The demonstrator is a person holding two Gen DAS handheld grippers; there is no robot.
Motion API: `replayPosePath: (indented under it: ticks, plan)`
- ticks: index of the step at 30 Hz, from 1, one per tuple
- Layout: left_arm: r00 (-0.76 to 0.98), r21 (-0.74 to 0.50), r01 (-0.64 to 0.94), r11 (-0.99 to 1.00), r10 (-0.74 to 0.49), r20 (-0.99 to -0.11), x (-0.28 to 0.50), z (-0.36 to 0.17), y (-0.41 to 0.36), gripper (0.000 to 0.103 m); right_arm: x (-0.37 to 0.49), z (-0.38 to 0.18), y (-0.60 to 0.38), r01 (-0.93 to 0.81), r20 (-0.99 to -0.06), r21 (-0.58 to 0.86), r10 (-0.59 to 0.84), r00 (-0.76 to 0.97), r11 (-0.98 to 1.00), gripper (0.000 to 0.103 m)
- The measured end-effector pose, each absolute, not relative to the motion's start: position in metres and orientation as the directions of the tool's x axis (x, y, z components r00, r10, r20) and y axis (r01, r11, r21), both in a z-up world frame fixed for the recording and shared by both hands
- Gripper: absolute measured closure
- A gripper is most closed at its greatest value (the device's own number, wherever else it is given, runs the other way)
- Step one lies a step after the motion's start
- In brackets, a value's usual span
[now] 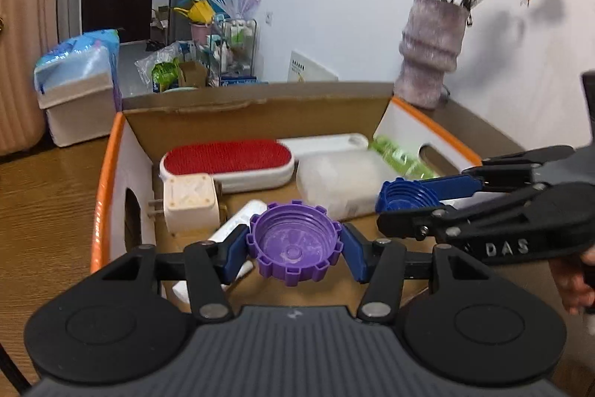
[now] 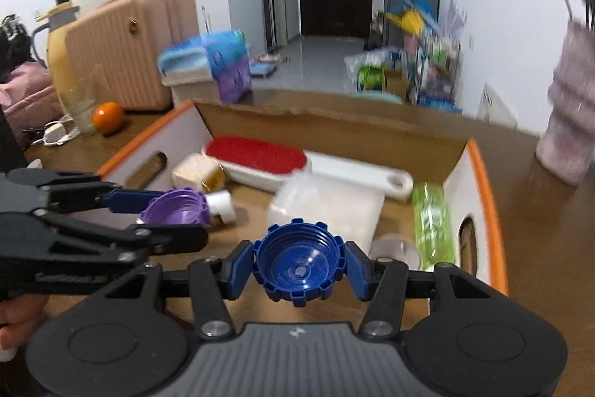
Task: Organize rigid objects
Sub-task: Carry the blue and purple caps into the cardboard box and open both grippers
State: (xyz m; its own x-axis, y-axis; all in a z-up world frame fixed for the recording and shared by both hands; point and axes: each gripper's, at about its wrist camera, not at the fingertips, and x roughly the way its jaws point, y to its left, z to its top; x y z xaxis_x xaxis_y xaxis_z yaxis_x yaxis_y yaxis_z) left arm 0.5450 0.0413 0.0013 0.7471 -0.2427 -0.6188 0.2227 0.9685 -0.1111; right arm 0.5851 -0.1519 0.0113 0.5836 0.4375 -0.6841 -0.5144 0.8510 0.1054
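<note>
Left gripper (image 1: 294, 246) clamped on ridged purple plastic cap (image 1: 293, 242), right gripper (image 2: 299, 265) clamped on ridged blue plastic cap (image 2: 298, 261), both held above open cardboard box (image 1: 260, 106); blue cap at purple's two o'clock.

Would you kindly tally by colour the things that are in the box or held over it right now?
Purple: 1, cap in the left gripper
Blue: 1, cap in the right gripper
Red and white: 1, brush
White or clear: 4, plug, tube, container, jar
Green: 1, bottle
Total: 8
</note>
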Motion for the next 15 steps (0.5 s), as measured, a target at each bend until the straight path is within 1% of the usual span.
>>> replayPosePath:
  ticks: [3,6,7,8,12,15]
  plan:
    - [0.741,-0.098,0.241,0.965,-0.248,-0.624,0.544,-0.005,0.040,0.047,0.597,-0.006,-0.149,-0.508,-0.715,0.138,0.440,0.543,0.851,0.050]
    - [0.737,-0.106,0.251,0.962,-0.261,-0.624,0.544,-0.007,0.041,0.039,0.599,-0.013,-0.143,-0.503,-0.715,0.106,0.417,0.561,0.858,0.050]
    - [0.737,-0.105,0.249,0.963,-0.259,-0.624,0.544,-0.007,0.041,0.035,0.600,-0.015,-0.143,-0.502,-0.713,0.101,0.414,0.565,0.859,0.050]
    - [0.737,-0.105,0.250,0.963,-0.259,-0.624,0.543,-0.007,0.042,0.033,0.601,-0.016,-0.143,-0.500,-0.711,0.099,0.413,0.570,0.860,0.050]
    - [0.741,-0.098,0.238,0.966,-0.246,-0.625,0.541,-0.001,0.043,0.033,0.604,-0.009,-0.146,-0.473,-0.701,0.096,0.397,0.593,0.876,0.050]
    - [0.758,-0.094,0.226,0.970,-0.236,-0.608,0.533,0.014,0.047,0.031,0.599,0.010,-0.155,-0.458,-0.685,0.095,0.392,0.614,0.884,0.050]
